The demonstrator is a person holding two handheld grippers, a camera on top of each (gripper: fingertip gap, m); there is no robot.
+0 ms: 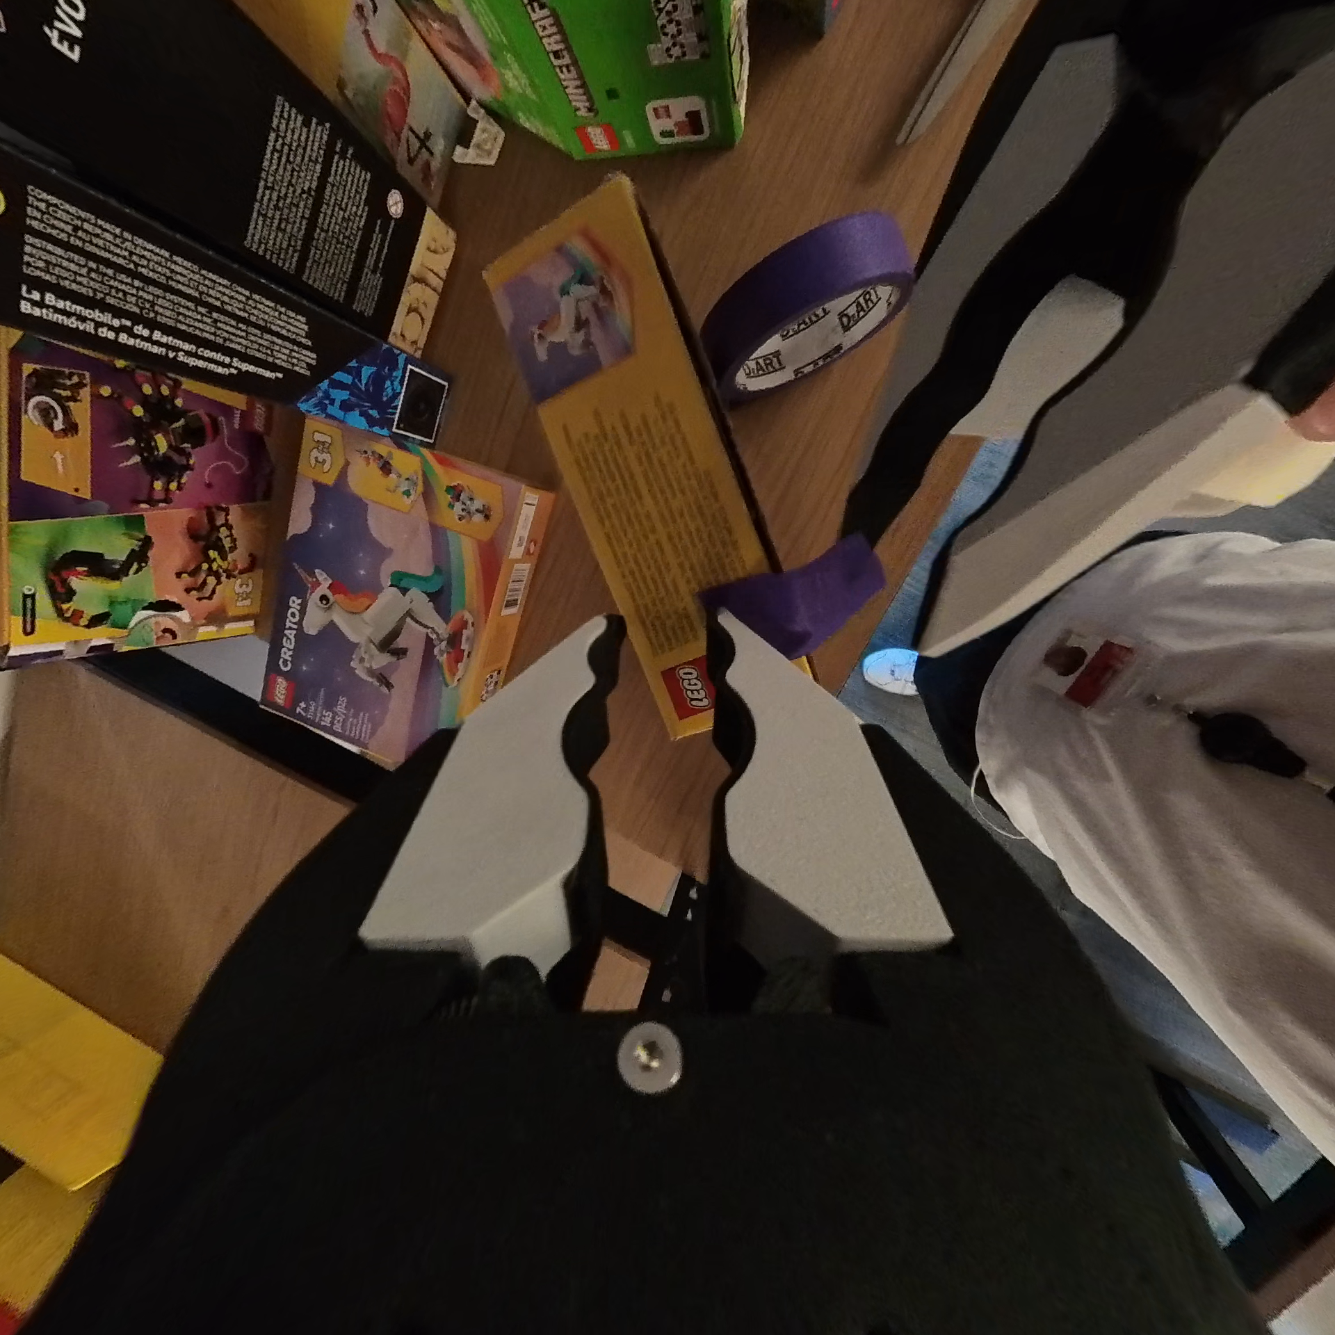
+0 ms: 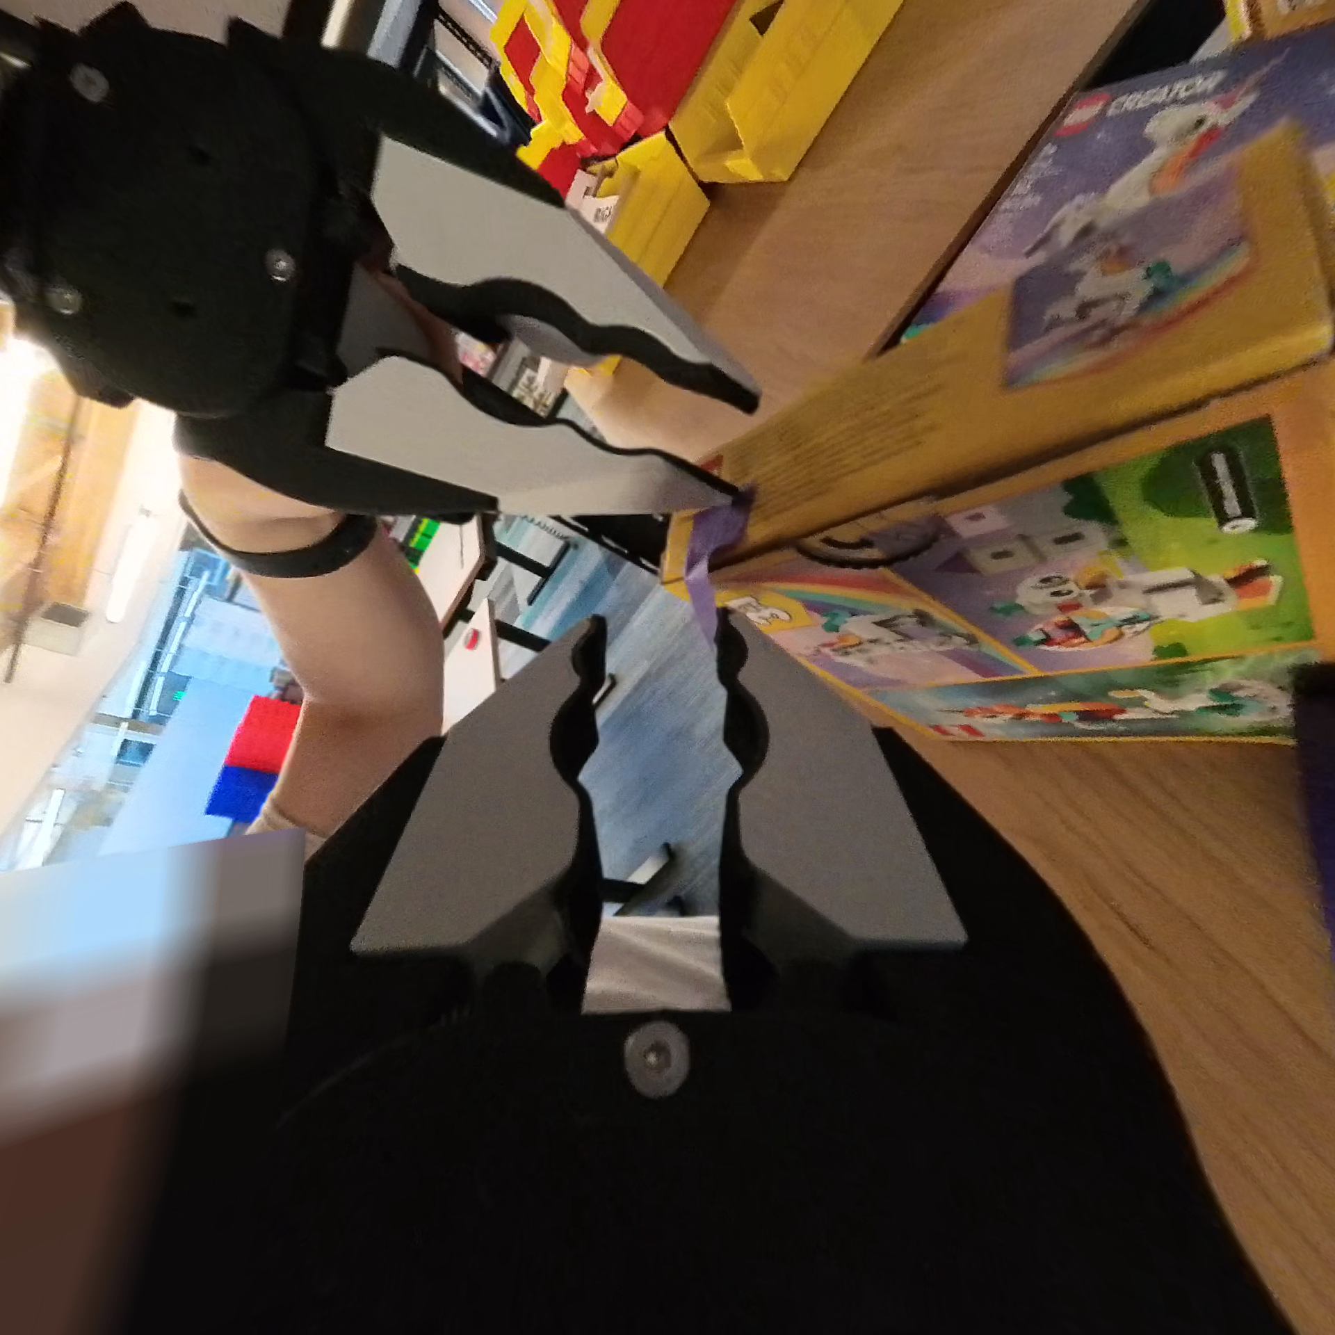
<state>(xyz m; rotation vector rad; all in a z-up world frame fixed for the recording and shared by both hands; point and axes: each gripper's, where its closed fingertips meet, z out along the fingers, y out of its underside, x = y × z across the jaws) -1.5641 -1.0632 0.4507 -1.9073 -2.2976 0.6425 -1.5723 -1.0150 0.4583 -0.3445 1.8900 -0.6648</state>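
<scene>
A: Left wrist view first. What's at the left tongs (image 1: 664, 628)?

B: They stand a narrow gap apart, gripping nothing. The yellow box (image 1: 636, 448) stands on edge just ahead, its long axis running away from the tips and slanting left. A purple tape strip (image 1: 802, 589) sticks off its near end, touching the right finger's tip.

A: Room around it?

B: The tape roll (image 1: 809, 303) lies ahead on the right, a unicorn box (image 1: 404, 585) flat on the left. The table (image 1: 780, 448) edge runs close on the right.

A: Right wrist view?

B: The right tongs (image 2: 657, 628) are equally narrow and empty. The strip (image 2: 704, 571) hangs just beyond their right tip, off the box corner (image 2: 903, 433). The left tongs (image 2: 729, 448) come in from upper left, lower finger on that corner, so they're nearer. Left of the tips is open floor (image 2: 650, 722).
</scene>
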